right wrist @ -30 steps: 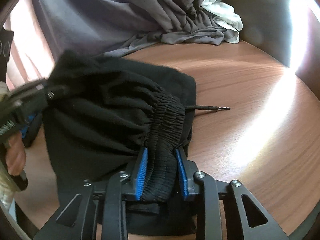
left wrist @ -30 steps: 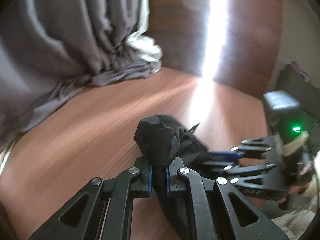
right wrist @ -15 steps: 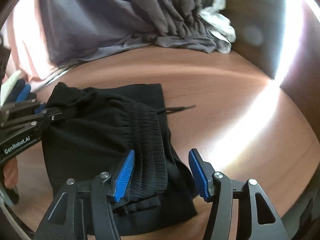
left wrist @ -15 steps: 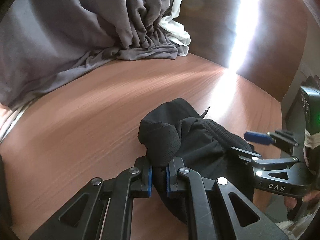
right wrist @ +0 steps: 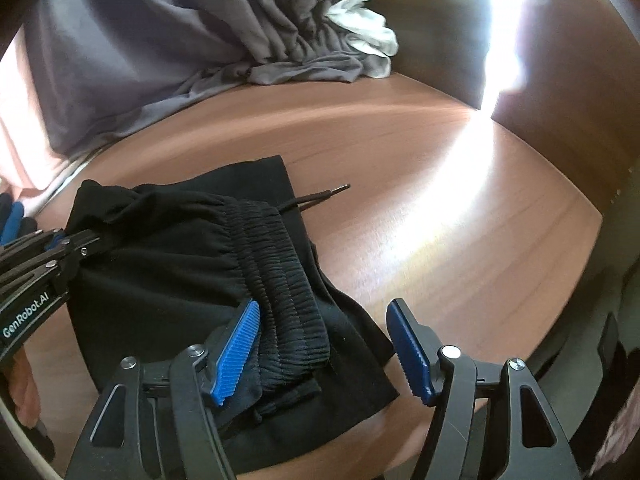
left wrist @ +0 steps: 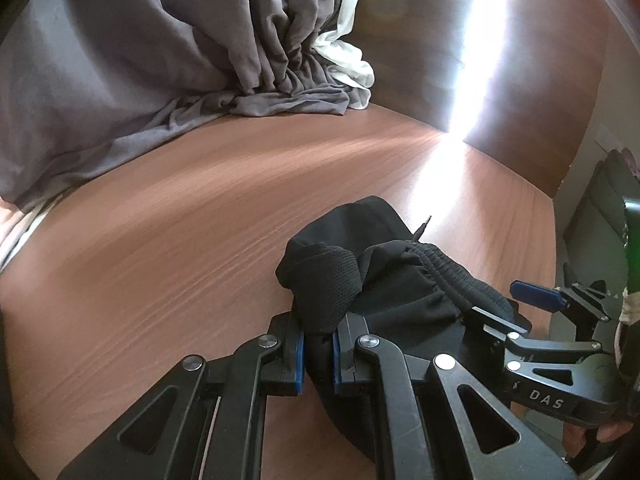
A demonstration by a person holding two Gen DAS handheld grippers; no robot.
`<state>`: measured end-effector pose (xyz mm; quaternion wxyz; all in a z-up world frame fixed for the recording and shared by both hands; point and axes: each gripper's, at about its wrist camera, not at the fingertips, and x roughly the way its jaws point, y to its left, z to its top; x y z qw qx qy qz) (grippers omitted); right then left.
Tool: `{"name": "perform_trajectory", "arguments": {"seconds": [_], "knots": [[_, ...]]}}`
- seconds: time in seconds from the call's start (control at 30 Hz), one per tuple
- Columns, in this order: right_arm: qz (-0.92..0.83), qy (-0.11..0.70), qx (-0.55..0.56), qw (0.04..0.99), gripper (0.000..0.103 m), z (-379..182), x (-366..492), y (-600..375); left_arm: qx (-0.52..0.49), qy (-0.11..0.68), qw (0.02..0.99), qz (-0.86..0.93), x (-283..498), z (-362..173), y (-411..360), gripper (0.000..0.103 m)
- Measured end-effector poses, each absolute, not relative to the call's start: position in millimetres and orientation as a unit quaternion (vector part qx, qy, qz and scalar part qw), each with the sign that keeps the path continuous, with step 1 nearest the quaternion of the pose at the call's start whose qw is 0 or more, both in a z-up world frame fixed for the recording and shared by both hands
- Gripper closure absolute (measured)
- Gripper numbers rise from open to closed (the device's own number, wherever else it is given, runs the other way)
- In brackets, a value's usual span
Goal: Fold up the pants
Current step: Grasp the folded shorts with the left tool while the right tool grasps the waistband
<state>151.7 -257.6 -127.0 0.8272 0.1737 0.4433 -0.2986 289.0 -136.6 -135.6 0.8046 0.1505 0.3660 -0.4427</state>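
Fold just laid: black pants [right wrist: 168, 280] lie doubled on wooden table [right wrist: 420, 184], elastic waistband [right wrist: 280, 272] on top. My right gripper [right wrist: 324, 344] jaws just opening, waistband loose between. My left gripper [left wrist: 318, 356] clamps mesh pocket corner. Next, I judge: release left, flatten.

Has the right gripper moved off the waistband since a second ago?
Yes. The right gripper has just been opening, off the waistband, which now lies on the table, with more wood showing in that view.
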Motion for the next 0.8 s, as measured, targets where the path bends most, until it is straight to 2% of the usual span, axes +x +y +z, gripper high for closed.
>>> {"name": "perform_trajectory", "arguments": {"seconds": [0.3,0.33,0.47,0.8], "knots": [[-0.304,0.426,0.25,0.815,0.038,-137.1,140.6,-262.3,0.151,0.374,0.797,-0.45,288.7,-145.3,-127.6,0.092],[-0.303,0.427,0.244,0.817,0.041,-137.7,141.7,-260.2,0.149,0.375,0.797,-0.45,288.5,-146.1,-127.0,0.092],[-0.281,0.418,0.256,0.825,0.065,-138.2,141.8,-253.3,0.141,0.382,0.795,-0.449,289.2,-149.0,-125.0,0.092],[-0.245,0.423,0.197,0.85,0.078,-119.2,149.3,-247.2,0.131,0.361,0.82,-0.425,283.4,-129.5,-120.5,0.093]]}}
